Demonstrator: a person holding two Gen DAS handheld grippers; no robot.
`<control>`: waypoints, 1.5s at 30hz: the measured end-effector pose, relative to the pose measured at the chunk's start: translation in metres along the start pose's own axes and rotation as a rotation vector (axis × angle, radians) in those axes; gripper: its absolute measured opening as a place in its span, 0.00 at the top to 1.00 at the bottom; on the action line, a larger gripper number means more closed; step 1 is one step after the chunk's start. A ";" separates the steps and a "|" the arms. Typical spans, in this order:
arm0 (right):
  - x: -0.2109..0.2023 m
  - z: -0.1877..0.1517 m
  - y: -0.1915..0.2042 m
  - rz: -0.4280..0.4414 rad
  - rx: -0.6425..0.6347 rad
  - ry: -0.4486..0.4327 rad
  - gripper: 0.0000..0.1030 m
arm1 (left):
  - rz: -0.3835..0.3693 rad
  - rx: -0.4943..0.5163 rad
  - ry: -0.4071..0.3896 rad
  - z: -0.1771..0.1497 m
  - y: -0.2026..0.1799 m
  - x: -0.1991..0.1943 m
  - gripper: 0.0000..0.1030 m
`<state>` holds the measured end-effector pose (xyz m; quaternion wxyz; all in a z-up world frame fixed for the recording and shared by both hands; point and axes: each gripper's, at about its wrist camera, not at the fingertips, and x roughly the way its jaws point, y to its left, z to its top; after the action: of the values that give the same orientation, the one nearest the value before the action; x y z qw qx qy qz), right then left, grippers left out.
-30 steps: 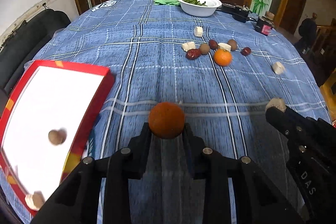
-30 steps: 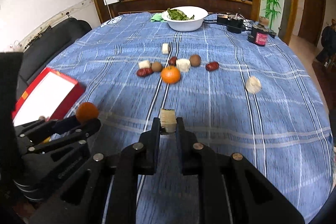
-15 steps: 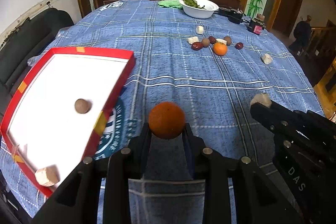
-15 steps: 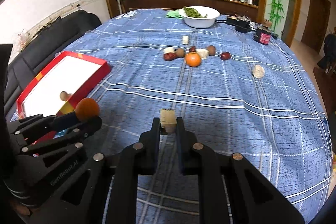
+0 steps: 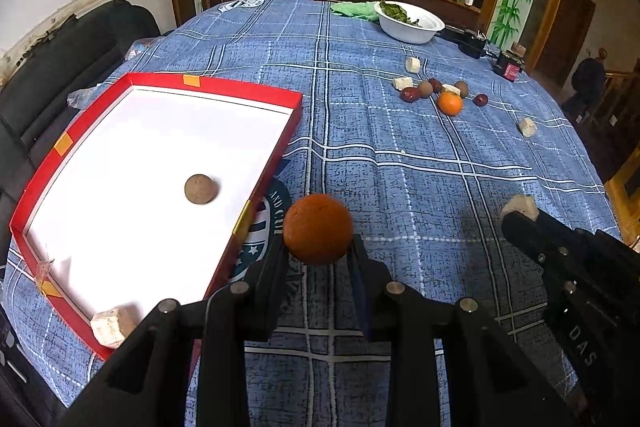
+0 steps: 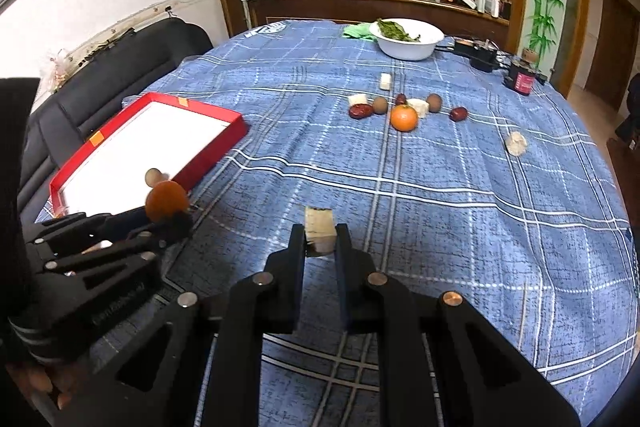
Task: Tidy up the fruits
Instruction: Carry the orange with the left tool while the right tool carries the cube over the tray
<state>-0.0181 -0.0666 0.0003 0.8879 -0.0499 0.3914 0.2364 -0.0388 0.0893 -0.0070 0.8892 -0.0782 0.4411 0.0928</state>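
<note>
My left gripper [image 5: 318, 253] is shut on a dark orange [image 5: 318, 229] and holds it above the cloth just right of the red tray [image 5: 256, 93]. The tray holds a brown round fruit [image 5: 200, 189] and a pale chunk [image 5: 108, 325] at its near corner. My right gripper [image 6: 320, 241] is shut on a pale fruit chunk [image 6: 319, 229] over the table's near middle. It shows in the left wrist view [image 5: 518, 207] at the right. The left gripper with the orange [image 6: 166, 201] shows in the right wrist view beside the tray [image 6: 208, 163].
A cluster of loose fruit lies far right: an orange [image 5: 450, 103], red dates [image 5: 409, 94], brown fruits and pale chunks. One pale chunk [image 5: 527, 127] lies apart. A white bowl of greens [image 5: 410, 25] and a dark jar [image 6: 524, 81] stand at the back. A black sofa [image 6: 120, 75] is left.
Both grippers have moved left toward the red tray, each still holding its fruit. The tray now fills more of the left wrist view.
</note>
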 end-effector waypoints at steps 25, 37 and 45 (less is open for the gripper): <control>0.030 0.045 0.109 0.207 -0.165 -0.021 0.84 | 0.184 -0.181 -0.033 0.015 0.101 -0.009 0.72; 0.062 0.062 0.151 0.274 -0.196 -0.004 0.84 | 0.244 -0.287 -0.012 0.015 0.157 0.004 0.72; 0.094 0.072 0.162 0.270 -0.207 0.043 0.84 | 0.251 -0.291 0.013 0.017 0.165 0.014 0.72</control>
<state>0.0107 0.1316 -0.0021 0.8297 -0.0929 0.3870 0.3914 -0.0562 0.2548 -0.0177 0.8470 -0.1510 0.4350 0.2656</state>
